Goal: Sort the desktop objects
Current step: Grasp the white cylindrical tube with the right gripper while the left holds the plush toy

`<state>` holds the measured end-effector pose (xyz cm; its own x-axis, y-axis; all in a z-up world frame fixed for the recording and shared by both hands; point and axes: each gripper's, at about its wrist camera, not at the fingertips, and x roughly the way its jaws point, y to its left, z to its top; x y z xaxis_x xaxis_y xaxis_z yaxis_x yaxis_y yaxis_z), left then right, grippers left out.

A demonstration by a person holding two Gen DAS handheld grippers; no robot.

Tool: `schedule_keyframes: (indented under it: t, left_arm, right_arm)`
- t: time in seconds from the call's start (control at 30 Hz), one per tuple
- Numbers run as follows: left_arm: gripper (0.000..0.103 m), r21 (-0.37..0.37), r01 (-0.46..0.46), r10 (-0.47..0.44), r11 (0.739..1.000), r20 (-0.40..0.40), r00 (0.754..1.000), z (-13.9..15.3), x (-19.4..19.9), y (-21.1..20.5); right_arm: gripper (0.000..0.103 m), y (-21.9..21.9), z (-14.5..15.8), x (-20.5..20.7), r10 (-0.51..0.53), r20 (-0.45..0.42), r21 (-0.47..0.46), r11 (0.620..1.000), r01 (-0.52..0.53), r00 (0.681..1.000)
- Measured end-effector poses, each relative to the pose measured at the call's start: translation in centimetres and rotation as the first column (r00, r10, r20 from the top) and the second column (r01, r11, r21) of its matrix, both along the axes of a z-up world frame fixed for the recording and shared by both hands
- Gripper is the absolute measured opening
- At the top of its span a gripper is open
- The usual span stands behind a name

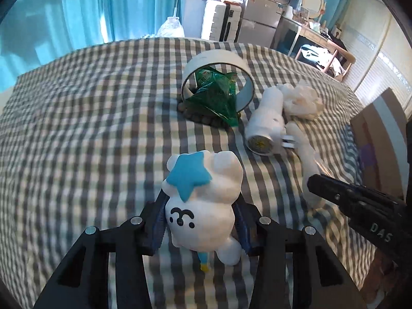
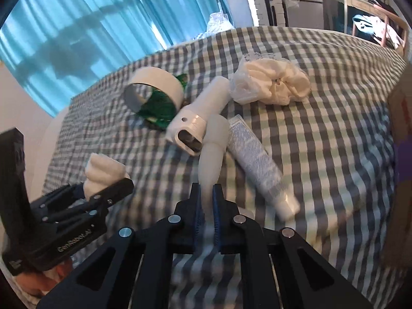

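Two grippers each hold one toy-sized thing on the checked bed.

Nearest, the left gripper [image 1: 200, 221] has its fingers clenched on a white soft toy [image 1: 203, 200] with a blue star, close to the near edge of the bed [image 1: 77, 118]. The right gripper [image 2: 206, 200] pinches the thin end of a white bottle [image 2: 212, 152]. I think both are being picked up, and next each needs lifting to its place. Farther out lie a white tube [image 2: 257, 164], a torch [image 1: 265, 121], a green packet [image 1: 213, 97] and a tape ring [image 1: 219, 59]. Blue curtains [image 1: 77, 7] hang behind.
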<state>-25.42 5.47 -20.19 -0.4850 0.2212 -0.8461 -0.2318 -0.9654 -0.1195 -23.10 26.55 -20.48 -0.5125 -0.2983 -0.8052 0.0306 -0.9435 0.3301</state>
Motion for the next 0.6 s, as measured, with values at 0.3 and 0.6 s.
schedule_keyframes:
  t: [0.3,0.6]
  left_arm:
    - [0.047,0.017,-0.026,0.027,1.0,-0.056,0.998,5.0,5.4,-1.1]
    - [0.047,0.031,-0.026,0.03,0.999,-0.118,0.993,10.3,10.6,-1.7]
  right_arm:
    - [0.009,-1.2,4.1,6.4,-0.004,-0.043,-0.095,0.995,0.0,0.999]
    - [0.009,-1.9,8.7,11.4,-0.006,-0.123,-0.071,0.997,-0.002,0.992]
